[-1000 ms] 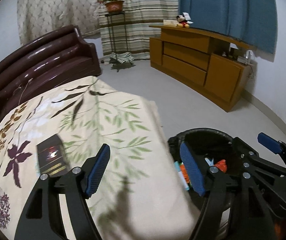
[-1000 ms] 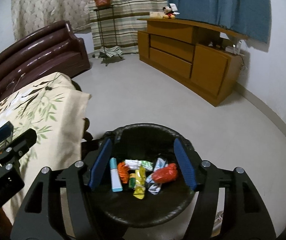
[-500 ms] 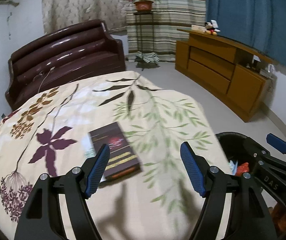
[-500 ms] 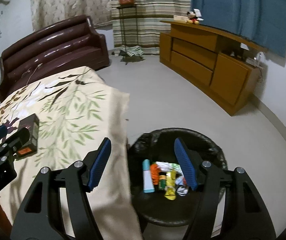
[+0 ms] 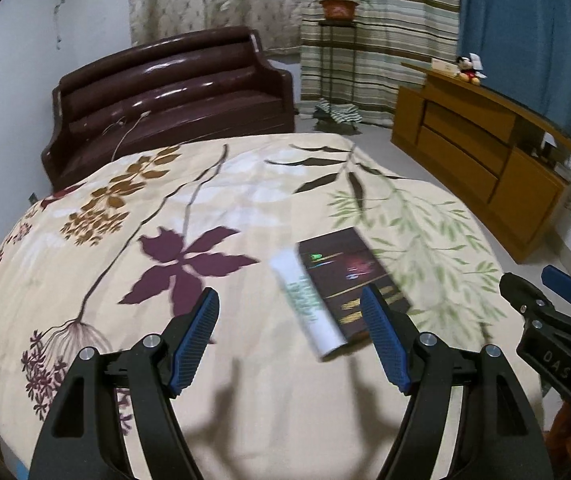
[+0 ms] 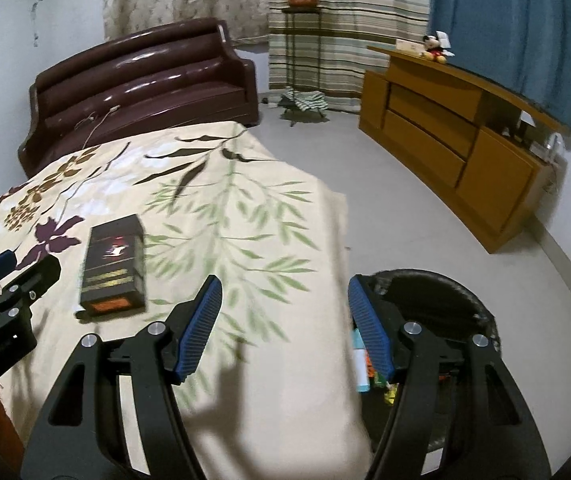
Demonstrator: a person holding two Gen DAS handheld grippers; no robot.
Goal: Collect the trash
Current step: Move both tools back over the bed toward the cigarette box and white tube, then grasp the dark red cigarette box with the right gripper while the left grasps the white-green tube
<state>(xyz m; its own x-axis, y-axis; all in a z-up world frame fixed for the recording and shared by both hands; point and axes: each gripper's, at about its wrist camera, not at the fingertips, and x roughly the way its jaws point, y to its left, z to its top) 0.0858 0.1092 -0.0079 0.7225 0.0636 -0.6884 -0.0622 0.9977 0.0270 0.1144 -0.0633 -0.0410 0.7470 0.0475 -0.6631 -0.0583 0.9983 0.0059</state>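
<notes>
1. The left tongs (image 5: 291,336) hang over the bed (image 5: 213,240) with the blue pads wide apart and nothing between them.
2. A dark box (image 5: 351,276) lies flat on the flowery bed cover, toward the right edge of the bed and just ahead of the left tongs.
3. A white tube (image 5: 305,304) with green print lies right beside the box, along its left side — they look like they touch. It is a bit blurry.
4. The right tongs (image 6: 287,330) are open too, and hold nothing. They hang over the right edge of the bed, with the left pad above the cover and the right pad above the bin.
5. The black trash bin (image 6: 451,292) stands on the floor just beside the bed's right edge. Some bright bits of trash (image 6: 365,368) lie inside it — mostly hidden behind the right pad.
6. In the right wrist view the dark box sits to the left, near the tip of the left tongs at the picture's left side.
7. Past the far end of the bed is a dark brown sofa (image 5: 173,92). A wooden cabinet (image 6: 445,140) stands along the right wall, with a Mickey Mouse toy (image 6: 435,48) on top.
</notes>
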